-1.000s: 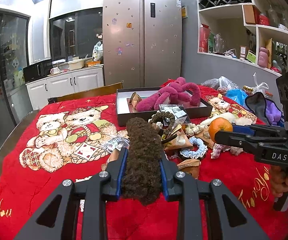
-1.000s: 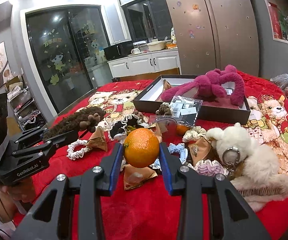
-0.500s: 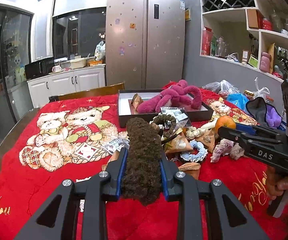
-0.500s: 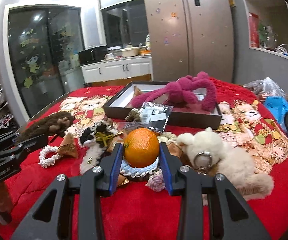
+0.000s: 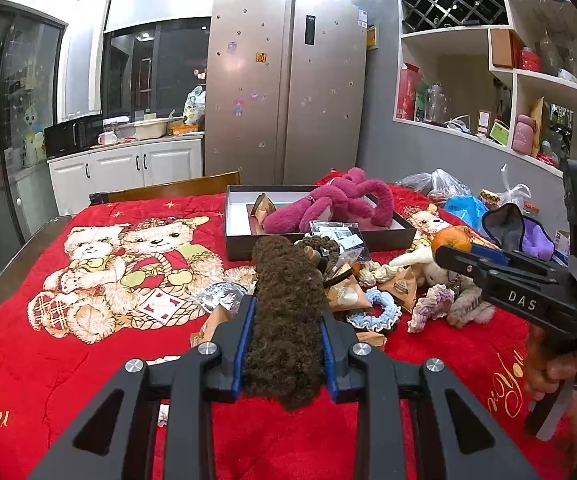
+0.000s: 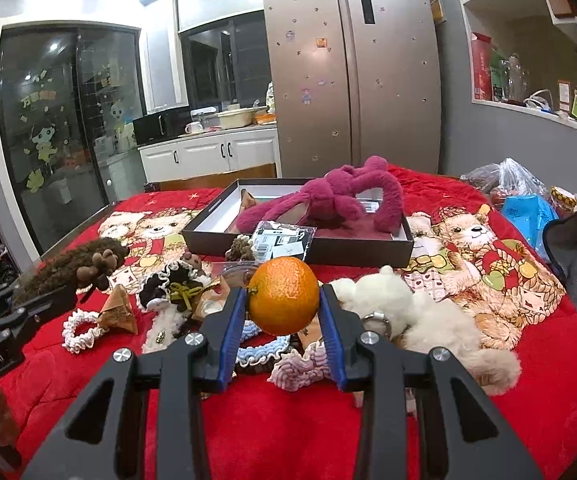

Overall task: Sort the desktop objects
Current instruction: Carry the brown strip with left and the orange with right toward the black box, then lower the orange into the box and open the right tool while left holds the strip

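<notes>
Two grippers hang above the red blanket (image 5: pixel 40 364) — beyond them the dark box (image 6: pixel 364 249) holds a magenta plush (image 6: pixel 328 200). Left gripper (image 5: pixel 284 320) clamps a brown fuzzy toy (image 5: pixel 286 312); right gripper (image 6: pixel 284 316) pinches an orange (image 6: pixel 283 295) over the scrunchies (image 6: pixel 260 346).

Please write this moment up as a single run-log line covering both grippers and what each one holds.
left gripper: shut on brown plush toy | right gripper: shut on orange | both held above red blanket | box: holds magenta plush
</notes>
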`<act>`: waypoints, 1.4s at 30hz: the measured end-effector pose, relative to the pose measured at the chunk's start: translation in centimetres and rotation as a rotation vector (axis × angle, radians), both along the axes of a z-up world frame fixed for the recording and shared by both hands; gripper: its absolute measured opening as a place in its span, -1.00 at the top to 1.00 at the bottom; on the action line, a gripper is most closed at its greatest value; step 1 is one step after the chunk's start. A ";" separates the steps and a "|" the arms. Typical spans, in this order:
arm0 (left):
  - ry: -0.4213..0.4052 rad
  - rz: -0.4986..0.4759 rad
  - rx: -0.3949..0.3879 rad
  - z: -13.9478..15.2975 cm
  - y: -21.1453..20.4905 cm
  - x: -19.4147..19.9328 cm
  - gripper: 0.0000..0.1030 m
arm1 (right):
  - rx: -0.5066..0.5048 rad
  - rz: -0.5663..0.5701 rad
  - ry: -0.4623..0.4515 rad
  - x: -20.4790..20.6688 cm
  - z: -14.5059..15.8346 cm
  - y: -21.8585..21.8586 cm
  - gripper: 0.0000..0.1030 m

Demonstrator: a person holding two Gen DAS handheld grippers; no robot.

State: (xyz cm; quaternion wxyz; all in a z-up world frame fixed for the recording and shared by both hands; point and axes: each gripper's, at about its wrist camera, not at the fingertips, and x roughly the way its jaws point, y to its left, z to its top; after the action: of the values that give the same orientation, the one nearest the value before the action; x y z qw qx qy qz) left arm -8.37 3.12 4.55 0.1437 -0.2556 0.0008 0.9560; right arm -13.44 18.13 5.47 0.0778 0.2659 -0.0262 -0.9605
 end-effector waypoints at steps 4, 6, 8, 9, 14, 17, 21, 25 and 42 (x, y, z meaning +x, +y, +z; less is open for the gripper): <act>-0.009 0.007 0.007 0.0 -0.2 -0.3 0.44 | 0.009 -0.022 0.009 0.1 0.3 0.3 0.27; -0.006 0.015 -0.001 0.0 -0.2 -0.4 0.44 | 0.018 -0.040 0.004 0.0 0.2 0.4 0.27; -0.012 0.017 0.006 0.1 -0.3 -0.6 0.44 | 0.029 -0.065 -0.008 -0.2 0.2 0.4 0.27; -0.017 0.014 0.012 0.2 -0.4 -0.7 0.44 | 0.024 -0.063 -0.013 -0.3 0.1 0.5 0.27; -0.022 0.016 0.025 1.2 -0.8 -1.5 0.44 | 0.026 -0.077 -0.003 -0.6 1.1 0.4 0.27; -0.027 0.013 0.029 2.0 -1.1 -2.1 0.44 | 0.021 -0.084 0.012 -0.9 2.3 0.6 0.27; -0.003 0.016 -0.006 3.6 -0.8 -3.6 0.44 | 0.018 -0.088 0.000 -2.6 3.8 1.1 0.27; 0.027 0.048 -0.046 5.3 0.0 -5.7 0.44 | -0.002 -0.097 -0.020 -4.7 5.0 1.8 0.27; -0.087 0.119 0.018 2.4 1.8 -20.5 0.43 | -0.022 -0.109 -0.083 -16.9 6.2 3.7 0.27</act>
State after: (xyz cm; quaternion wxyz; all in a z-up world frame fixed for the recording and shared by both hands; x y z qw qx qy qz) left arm -28.83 4.92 6.94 0.0887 -0.2952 -0.0293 0.9508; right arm -30.32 21.84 11.64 0.0273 0.3029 -0.0542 -0.9511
